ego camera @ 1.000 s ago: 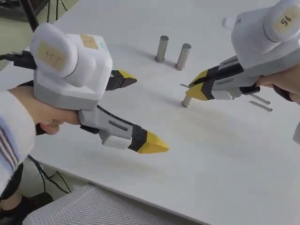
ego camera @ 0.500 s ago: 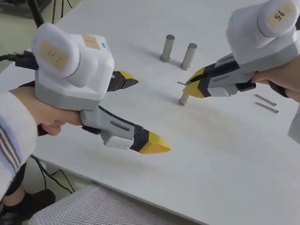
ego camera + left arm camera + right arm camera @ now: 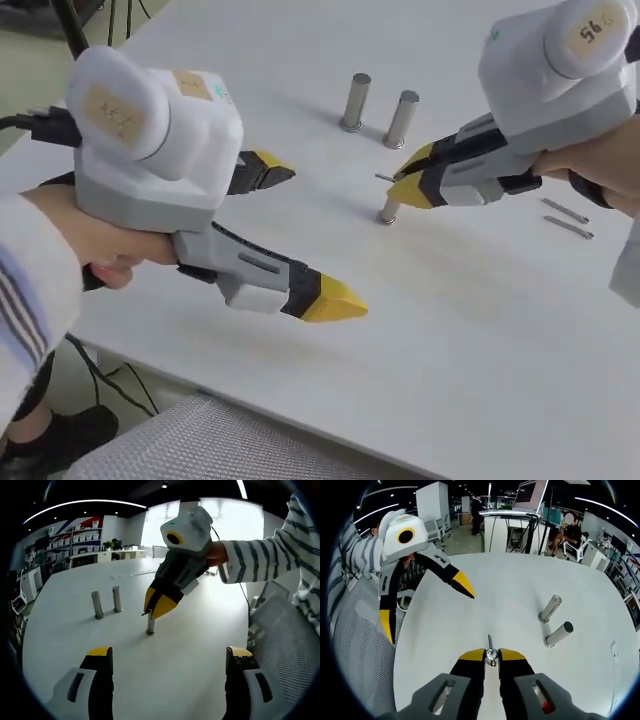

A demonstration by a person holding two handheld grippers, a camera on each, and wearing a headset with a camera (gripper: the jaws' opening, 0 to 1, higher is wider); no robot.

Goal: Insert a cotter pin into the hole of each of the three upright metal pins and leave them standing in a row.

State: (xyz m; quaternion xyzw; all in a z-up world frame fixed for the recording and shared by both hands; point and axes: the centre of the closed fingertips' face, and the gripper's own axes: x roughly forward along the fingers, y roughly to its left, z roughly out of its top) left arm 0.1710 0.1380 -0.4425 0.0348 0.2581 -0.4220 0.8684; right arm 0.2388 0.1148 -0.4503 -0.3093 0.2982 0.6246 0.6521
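While left fingers (image 3: 330,300) gape, right fingers (image 3: 472,655) pinch a cotter pin (image 3: 489,642) (mostly hidden).

Head above — gripper views opposed, pins (image 3: 402,119) shared

We see an open-plan office or lab floor: a broad white workbench (image 3: 480,330) in front, desks (image 3: 107,556) and wall shelving (image 3: 85,532) behind it, a large monitor (image 3: 530,492), a mesh office chair (image 3: 280,630), a seated person (image 3: 570,534), and long ceiling light strips (image 3: 85,502).
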